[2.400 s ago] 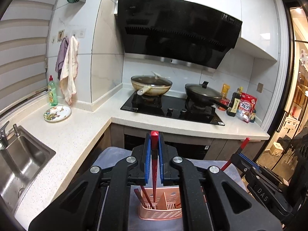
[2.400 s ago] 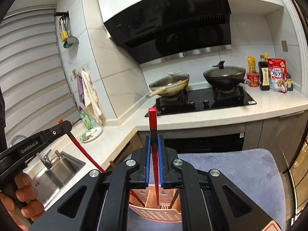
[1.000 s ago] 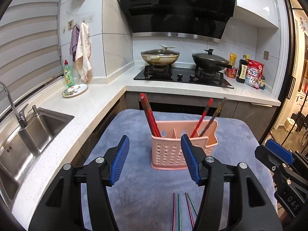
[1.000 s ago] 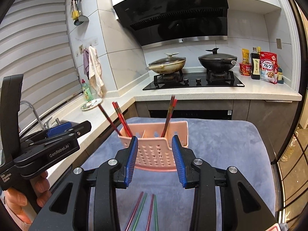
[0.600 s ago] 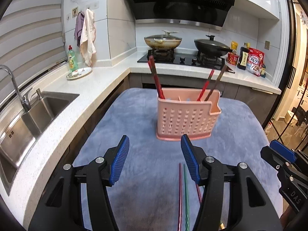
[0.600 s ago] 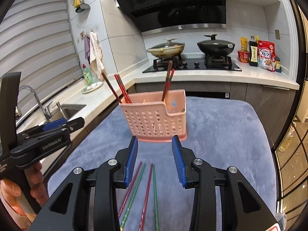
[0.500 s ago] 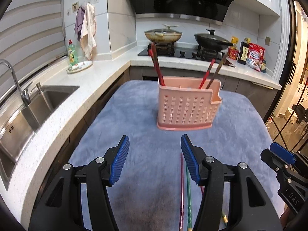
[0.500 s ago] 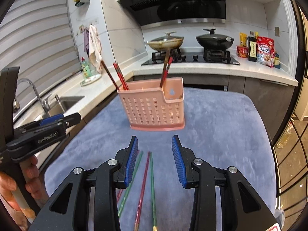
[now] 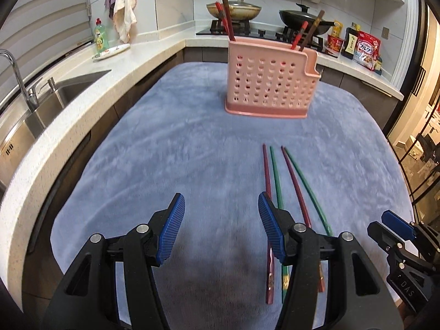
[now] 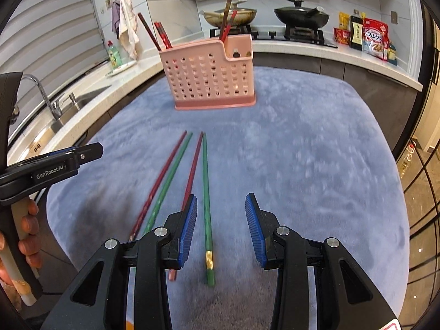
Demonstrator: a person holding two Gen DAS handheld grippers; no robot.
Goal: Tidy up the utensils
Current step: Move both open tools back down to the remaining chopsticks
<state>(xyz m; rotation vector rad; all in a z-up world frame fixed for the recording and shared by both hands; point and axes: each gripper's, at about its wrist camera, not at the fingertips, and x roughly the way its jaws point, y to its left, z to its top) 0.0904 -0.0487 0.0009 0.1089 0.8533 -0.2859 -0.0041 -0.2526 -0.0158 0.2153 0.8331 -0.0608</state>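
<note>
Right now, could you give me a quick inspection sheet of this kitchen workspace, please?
Surface: blue-grey fleece cloth over the work table.
Job's things: pink utensil holder upright, chopsticks already standing in it; four loose chopsticks, two dark red and two green, lying side by side on the cloth.
Clutter: nothing seen on the cloth.
Grippers: left gripper open, empty; right gripper open, empty, above a green chopstick.
Cables: nothing seen.
Surroundings: sink, soap bottle, two pans on the hob, food packets.
</note>
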